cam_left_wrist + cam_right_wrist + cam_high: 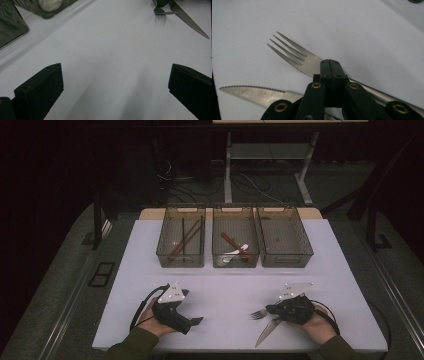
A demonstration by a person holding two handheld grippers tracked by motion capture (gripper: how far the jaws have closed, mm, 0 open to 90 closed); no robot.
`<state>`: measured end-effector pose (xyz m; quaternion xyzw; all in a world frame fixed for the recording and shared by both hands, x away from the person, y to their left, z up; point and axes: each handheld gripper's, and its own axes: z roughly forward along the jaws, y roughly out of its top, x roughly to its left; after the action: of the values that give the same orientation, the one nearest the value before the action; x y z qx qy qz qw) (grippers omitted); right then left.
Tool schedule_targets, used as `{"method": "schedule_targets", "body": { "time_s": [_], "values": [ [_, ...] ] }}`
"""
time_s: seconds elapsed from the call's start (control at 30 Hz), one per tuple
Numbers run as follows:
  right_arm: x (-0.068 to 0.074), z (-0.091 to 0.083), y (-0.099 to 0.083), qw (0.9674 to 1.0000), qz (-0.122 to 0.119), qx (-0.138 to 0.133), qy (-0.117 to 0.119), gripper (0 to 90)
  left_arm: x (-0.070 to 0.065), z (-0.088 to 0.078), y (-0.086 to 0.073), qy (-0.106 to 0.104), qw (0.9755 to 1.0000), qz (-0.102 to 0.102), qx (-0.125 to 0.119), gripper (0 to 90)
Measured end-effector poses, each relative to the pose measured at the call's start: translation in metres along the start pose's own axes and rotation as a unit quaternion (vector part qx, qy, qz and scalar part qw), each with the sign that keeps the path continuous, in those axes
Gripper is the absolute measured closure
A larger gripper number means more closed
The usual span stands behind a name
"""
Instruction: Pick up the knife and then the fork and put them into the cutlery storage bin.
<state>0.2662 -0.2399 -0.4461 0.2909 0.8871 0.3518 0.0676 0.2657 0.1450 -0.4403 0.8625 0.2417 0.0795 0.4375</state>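
White table (230, 290) in a dim room, three clear bins along its far side. Sorting looked partly done: left bin (181, 237) held chopsticks (184, 239), middle bin (235, 238) a white spoon (234, 253) with more sticks, right bin (284, 238) looked bare. Fork (294, 56) and serrated knife (254, 93) lay on the near right of the table, unsorted. Right gripper (330, 65) stood clenched over the fork's neck; whether it pinched the metal, could not tell. Left gripper (113, 87) rested released on bare tabletop. Nothing blocked the path to the bins.
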Motion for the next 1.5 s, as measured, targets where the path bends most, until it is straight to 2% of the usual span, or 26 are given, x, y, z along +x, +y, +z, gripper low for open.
{"method": "schedule_targets", "body": {
  "time_s": [0.2,0.7,0.9,1.5],
  "values": [
    [-0.002,0.007,0.007,1.0,-0.006,-0.004,-0.007,90.0,0.0,0.0,0.0,-0.001,1.0,0.003,0.003,0.0],
    [-0.013,0.018,0.019,0.9999,-0.002,-0.011,-0.013,90.0,0.001,0.001,0.0,-0.002,1.0,0.004,0.004,0.0],
    [-0.02,0.023,0.026,0.9998,0.002,-0.011,-0.016,90.0,0.001,0.002,0.0,-0.002,1.0,0.003,0.004,0.0],
    [-0.049,0.043,0.051,0.9985,0.01,-0.009,-0.053,90.0,0.001,0.002,0.0,-0.003,1.0,0.002,0.004,0.0]
  ]
}}
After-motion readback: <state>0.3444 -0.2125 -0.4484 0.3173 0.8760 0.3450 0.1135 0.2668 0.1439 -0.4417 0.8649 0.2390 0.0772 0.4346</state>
